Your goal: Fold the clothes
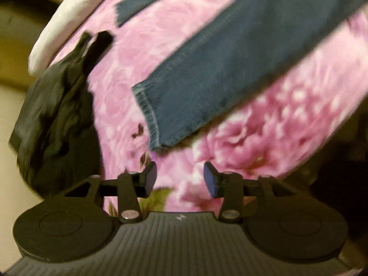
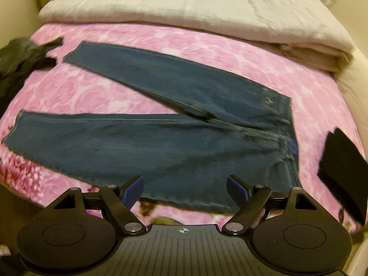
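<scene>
A pair of blue jeans (image 2: 161,142) lies flat on the pink floral bedspread (image 2: 69,92), legs spread apart to the left, waistband to the right. In the left wrist view the near leg's hem (image 1: 156,124) lies just beyond my left gripper (image 1: 180,178), which is open and empty above the bedspread (image 1: 264,142). My right gripper (image 2: 185,189) is open and empty, hovering over the near edge of the jeans' near leg.
A crumpled black garment (image 1: 57,119) lies at the left edge of the bed, also in the right wrist view (image 2: 20,59). A folded black item (image 2: 342,170) sits at the right. A white duvet (image 2: 184,9) is piled at the back.
</scene>
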{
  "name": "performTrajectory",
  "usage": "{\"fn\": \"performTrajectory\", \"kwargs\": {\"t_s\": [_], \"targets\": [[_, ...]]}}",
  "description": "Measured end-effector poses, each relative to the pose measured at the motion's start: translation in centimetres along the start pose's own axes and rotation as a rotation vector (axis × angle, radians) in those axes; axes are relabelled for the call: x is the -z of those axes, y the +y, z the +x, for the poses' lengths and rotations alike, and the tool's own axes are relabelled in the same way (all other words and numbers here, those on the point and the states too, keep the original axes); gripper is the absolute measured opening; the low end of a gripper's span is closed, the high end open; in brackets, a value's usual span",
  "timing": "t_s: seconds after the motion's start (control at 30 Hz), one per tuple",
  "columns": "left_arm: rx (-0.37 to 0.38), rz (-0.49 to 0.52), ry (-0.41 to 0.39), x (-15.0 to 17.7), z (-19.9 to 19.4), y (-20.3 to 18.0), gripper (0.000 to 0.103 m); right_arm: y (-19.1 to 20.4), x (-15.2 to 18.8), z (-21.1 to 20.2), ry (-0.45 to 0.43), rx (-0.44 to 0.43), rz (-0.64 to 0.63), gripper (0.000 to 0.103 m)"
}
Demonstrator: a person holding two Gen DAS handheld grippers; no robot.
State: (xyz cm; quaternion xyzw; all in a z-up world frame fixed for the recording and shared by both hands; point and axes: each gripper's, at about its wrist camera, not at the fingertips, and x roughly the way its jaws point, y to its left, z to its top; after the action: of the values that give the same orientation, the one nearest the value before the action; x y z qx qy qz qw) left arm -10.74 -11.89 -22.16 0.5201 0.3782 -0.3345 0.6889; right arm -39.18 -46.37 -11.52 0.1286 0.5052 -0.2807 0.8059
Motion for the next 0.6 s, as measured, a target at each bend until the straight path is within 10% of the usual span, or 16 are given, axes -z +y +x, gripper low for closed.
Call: {"fn": "performTrajectory", "kwargs": {"t_s": [0.23,0.6], "targets": [[0.074,-0.354,-0.060,-3.0,-10.7,-1.6,0.068,-7.3,2.1,-2.1,-0.025,-0.050,0.102,0.082],[0.088,-0.361,-0.157,-9.0,-18.5,-10.0,0.082,-15.6,5.4,-4.9,-0.007,-0.035,0.117,0.083]]}}
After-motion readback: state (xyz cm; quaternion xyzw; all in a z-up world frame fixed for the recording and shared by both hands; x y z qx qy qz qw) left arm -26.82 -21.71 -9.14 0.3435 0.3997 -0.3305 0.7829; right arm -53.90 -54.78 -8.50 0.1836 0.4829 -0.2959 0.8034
